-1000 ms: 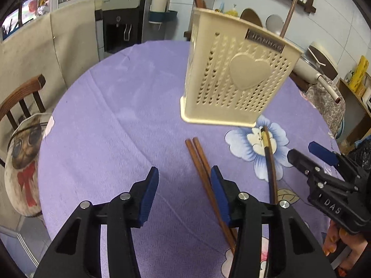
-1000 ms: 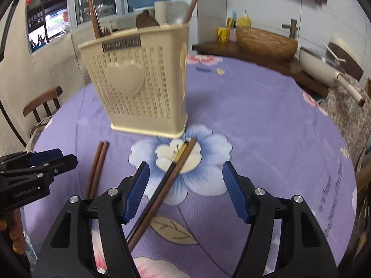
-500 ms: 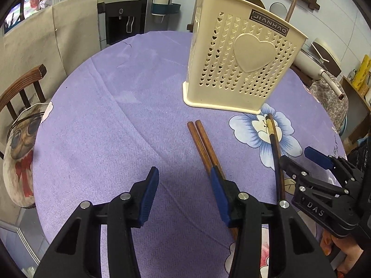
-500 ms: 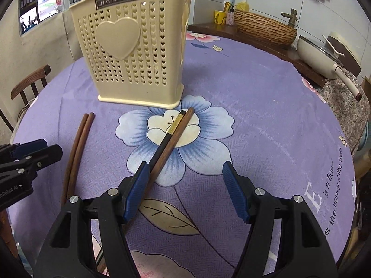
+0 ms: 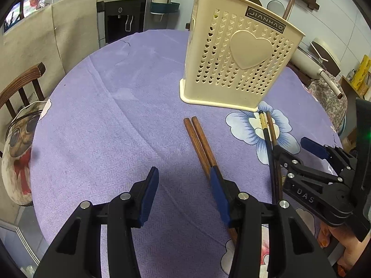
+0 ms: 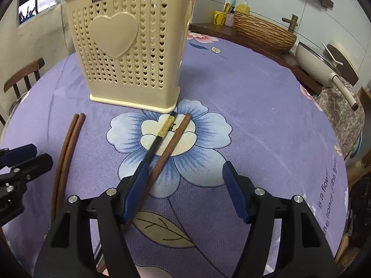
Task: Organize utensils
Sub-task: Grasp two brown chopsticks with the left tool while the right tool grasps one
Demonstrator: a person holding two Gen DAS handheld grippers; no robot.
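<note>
A cream perforated utensil holder (image 5: 236, 64) with a heart stands on the purple tablecloth; it also shows in the right wrist view (image 6: 129, 51). A pair of brown chopsticks (image 5: 200, 144) lies in front of it, passing under my left gripper's right finger; it also shows at the left of the right wrist view (image 6: 67, 148). A black chopstick with a gold band (image 6: 160, 136) and a brown chopstick (image 6: 171, 143) lie on the blue flower. My left gripper (image 5: 183, 199) is open and empty. My right gripper (image 6: 185, 192) is open and empty above those two chopsticks.
A wooden chair (image 5: 20, 88) with a pug cushion stands at the table's left. A woven basket (image 6: 262, 32) and a pan (image 6: 322, 64) sit on a counter behind. A water dispenser (image 5: 123, 11) stands at the back.
Both grippers have lowered and pulled back toward the table's near side, so the holder looks farther and more upright. Both stay open. The chopsticks have not moved.
</note>
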